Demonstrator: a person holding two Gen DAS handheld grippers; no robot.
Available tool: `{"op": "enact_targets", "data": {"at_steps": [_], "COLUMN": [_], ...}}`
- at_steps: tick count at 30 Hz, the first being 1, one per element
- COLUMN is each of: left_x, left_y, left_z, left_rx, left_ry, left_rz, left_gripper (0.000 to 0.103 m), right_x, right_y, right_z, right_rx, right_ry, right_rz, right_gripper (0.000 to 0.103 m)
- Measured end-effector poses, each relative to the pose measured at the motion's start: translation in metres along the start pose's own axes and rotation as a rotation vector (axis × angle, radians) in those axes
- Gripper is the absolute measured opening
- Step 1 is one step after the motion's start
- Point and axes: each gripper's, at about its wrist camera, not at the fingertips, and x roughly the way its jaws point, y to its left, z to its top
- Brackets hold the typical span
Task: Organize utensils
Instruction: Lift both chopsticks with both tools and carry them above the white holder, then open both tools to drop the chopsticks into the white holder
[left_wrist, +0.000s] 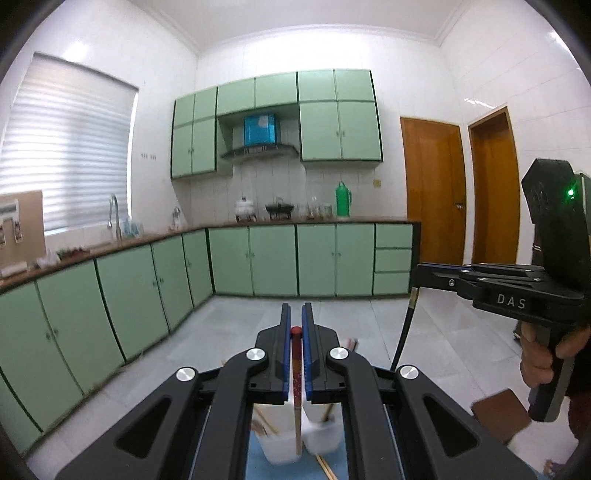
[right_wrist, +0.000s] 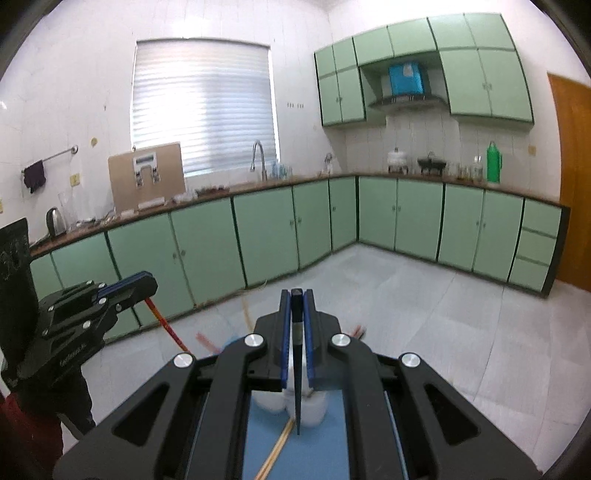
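While left gripper (left_wrist: 296, 332) pinches red chopstick (left_wrist: 296, 376), right gripper (right_wrist: 296, 310) pinches black chopstick (right_wrist: 297, 387); tilt probably misses cups (left_wrist: 280, 446) at 6 o'clock.

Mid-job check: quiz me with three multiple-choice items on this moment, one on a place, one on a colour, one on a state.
1. The white cups stand on:
A a blue mat
B the counter
C the sink

2. The chopstick in the left tongs is:
A green
B red
C white

3. The right tongs are:
A wide open
B shut on a dark chopstick
C out of view

Answers: A, the blue mat lies under the cups; B, its red tip shows between the fingers; C is wrong, B holds: the dark chopstick sits clamped.
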Motion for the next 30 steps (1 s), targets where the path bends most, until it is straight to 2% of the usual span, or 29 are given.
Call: {"op": "enact_targets", "data": {"at_steps": [3, 7, 13, 20, 22, 24, 27, 29, 30], "left_x": [0.014, 0.04, 0.085, 0.114, 0.115, 0.108, 0.086, 0.071, 0.062], "left_y": [0.004, 0.011, 0.025, 0.035, 0.035, 0.036, 0.036, 0.034, 0.033], "left_z": [0.014, 0.013, -0.019, -0.053, -0.058, -0.059, -0.058, -0.056, -0.056], "left_rx": [0.009, 0.0, -0.065, -0.111, -0.115, -0.121, -0.113, -0.107, -0.104], "left_ry": [-0.039, -0.048, 0.035, 0.161, 0.183, 0.181, 0.151, 0.128, 0.118], "left_rz": [0.019, 0.042, 0.041, 0.029, 0.029, 0.032, 0.046, 0.063, 0.068], "left_gripper": [0.006, 0.005, 0.005, 0.007, 0.011, 0.017, 0.025, 0.038, 0.04], "right_x": [0.011, 0.035, 0.083, 0.122, 0.125, 0.119, 0.094, 0.074, 0.064], "right_y": [-0.003, -0.007, -0.014, -0.018, -0.015, -0.014, -0.012, -0.012, -0.012], "right_z": [0.019, 0.028, 0.008, -0.027, -0.032, -0.035, -0.037, -0.038, -0.04], "right_rx": [-0.008, -0.025, -0.015, -0.011, -0.023, -0.023, -0.021, -0.028, -0.032], "right_ry": [-0.043, -0.067, -0.025, 0.08, 0.098, 0.087, 0.018, -0.023, -0.038], "right_rz": [-0.008, -0.034, -0.06, -0.069, -0.085, -0.099, -0.134, -0.161, -0.175], "right_gripper": [0.006, 0.006, 0.006, 0.008, 0.017, 0.035, 0.054, 0.06, 0.066]}}
